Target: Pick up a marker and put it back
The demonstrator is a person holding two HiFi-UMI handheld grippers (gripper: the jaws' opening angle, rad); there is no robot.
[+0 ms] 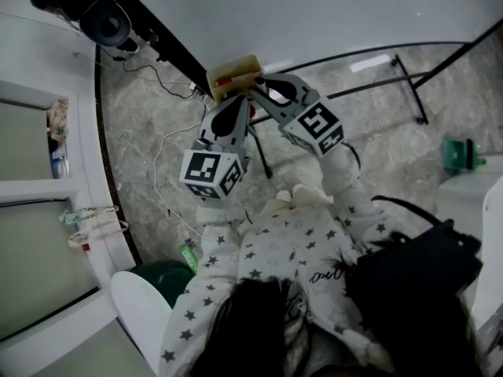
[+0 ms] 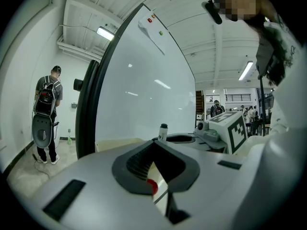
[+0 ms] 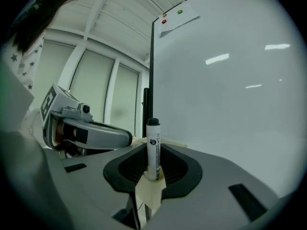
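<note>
The person stands facing the whiteboard [image 1: 314, 14], both grippers reaching level toward a beige box [image 1: 236, 71] that sits against the whiteboard's lower edge. The marker [image 3: 153, 150], white-bodied with a black cap, stands upright in that box just in front of the whiteboard's face. The right gripper [image 1: 255, 86] has its fingers drawn in narrow on the marker's lower body, the pads on either side of the barrel, with the cap rising clear above them. A flap of the box's beige wall shows in the slit below the marker.

The left gripper [image 1: 225, 100] is beside the right one, farther along the whiteboard's lower edge. Its fingers are also narrow, closed on the box's wall. A red cap [image 2: 151, 186] shows in the gap with the wall. A person with a backpack [image 2: 47, 109] stands beyond the whiteboard's black frame.
</note>
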